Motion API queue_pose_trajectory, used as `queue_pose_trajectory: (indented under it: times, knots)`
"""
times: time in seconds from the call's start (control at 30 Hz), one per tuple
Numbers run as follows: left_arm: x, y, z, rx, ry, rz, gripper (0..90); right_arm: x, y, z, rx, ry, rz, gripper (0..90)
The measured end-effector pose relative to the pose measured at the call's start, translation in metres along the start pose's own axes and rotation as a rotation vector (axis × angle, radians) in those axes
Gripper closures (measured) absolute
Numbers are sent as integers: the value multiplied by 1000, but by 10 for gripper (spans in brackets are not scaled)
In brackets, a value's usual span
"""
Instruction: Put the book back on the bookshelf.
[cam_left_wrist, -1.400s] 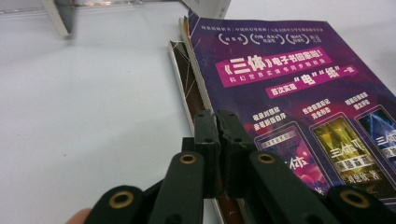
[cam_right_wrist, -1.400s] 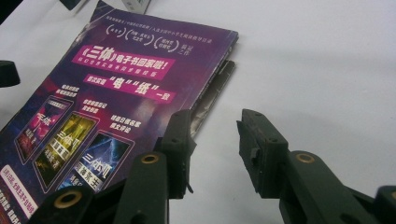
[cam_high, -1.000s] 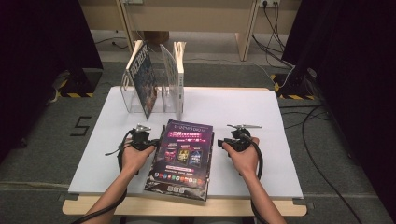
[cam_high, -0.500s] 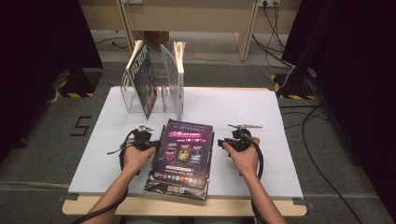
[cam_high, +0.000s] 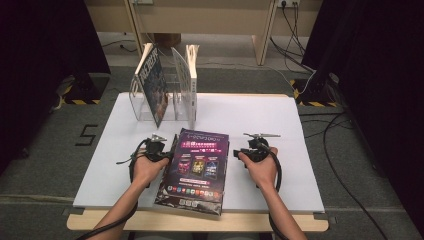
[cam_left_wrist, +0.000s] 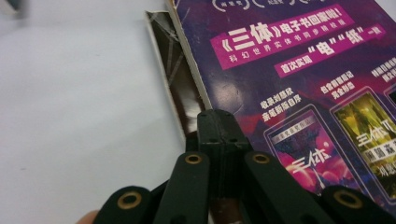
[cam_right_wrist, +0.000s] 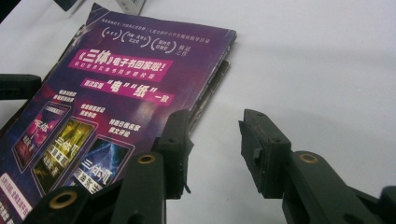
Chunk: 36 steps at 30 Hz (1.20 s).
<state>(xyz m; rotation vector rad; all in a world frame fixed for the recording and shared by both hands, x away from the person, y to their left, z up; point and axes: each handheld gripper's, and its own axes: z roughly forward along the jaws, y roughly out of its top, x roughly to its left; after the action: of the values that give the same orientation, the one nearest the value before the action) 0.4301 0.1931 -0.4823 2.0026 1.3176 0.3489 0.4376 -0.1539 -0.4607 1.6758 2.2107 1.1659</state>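
Note:
A purple paperback book (cam_high: 197, 167) lies flat on the white tabletop (cam_high: 260, 115), between my two hands. My left gripper (cam_high: 164, 149) sits at the book's left edge. In the left gripper view its jaws are shut, and the tip (cam_left_wrist: 217, 126) rests over the edge of the book (cam_left_wrist: 303, 93) where a dark flap sticks out from under the cover. My right gripper (cam_high: 244, 151) is at the right edge. In the right gripper view this gripper (cam_right_wrist: 215, 135) stands open: one jaw touches the edge of the book (cam_right_wrist: 116, 93), the other is over bare table.
A clear rack (cam_high: 165, 95) with upright and leaning books stands at the back left of the table. The book's near end reaches the white sheet's front edge, close to the wooden table rim (cam_high: 200, 222). Cables (cam_high: 340, 150) lie on the floor at the right.

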Motion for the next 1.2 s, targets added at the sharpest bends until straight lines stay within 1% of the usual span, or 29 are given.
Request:
queue_pose_trajectory:
  times: [0.1,0.17,0.27,0.3,0.37,0.4,0.43,0.5,0.53,0.57,0.6,0.63,0.67,0.7,0.77,0.8,0.83,0.9,1.07,1.1,1.13,1.2]
  knots:
    - [-3,0,2,-1,0,-1,895,0,0,1,4,-3,8,619]
    - [-5,1,2,5,9,8,895,-2,0,2,7,-5,4,617]
    - [-7,2,3,7,17,18,895,-3,0,3,8,-6,12,614]
    - [-8,2,3,8,17,20,895,-3,1,4,11,-7,21,612]
    - [-9,3,4,11,14,22,895,-5,2,6,8,-8,11,610]
    - [-10,4,5,12,12,24,895,-5,3,7,12,-9,21,609]
    - [-12,4,5,12,13,25,895,-5,3,8,18,-10,20,608]
    - [-13,5,6,14,11,30,895,-6,5,10,13,-9,20,604]
    - [-14,5,7,13,10,29,895,-5,6,10,18,-12,36,602]
    - [-14,5,7,15,11,31,895,-6,7,11,20,-14,22,600]
    - [-15,5,7,17,11,33,895,-5,8,11,24,-16,28,597]
    - [-15,5,7,16,14,31,895,-6,9,13,23,-16,21,595]
    - [-16,6,7,17,14,30,895,-5,10,13,29,-14,36,592]
    - [-16,6,8,17,13,32,895,-6,11,14,28,-10,28,590]
    - [-17,7,8,21,15,36,895,-5,15,17,33,-12,29,587]
    - [-18,7,9,20,10,36,895,-5,15,18,36,-15,32,586]
    - [-18,7,9,19,10,35,895,-5,17,21,40,-19,27,583]
    - [-19,7,9,20,12,37,895,-5,19,24,46,-18,39,580]
    - [-19,7,9,20,10,36,895,-6,23,32,63,-9,47,571]
    - [-19,7,9,20,11,36,895,-5,24,34,67,-8,59,569]
    - [-19,7,9,19,12,37,895,-6,25,35,77,-10,53,568]
    - [-19,7,9,18,14,39,895,-6,25,38,86,-1,65,567]
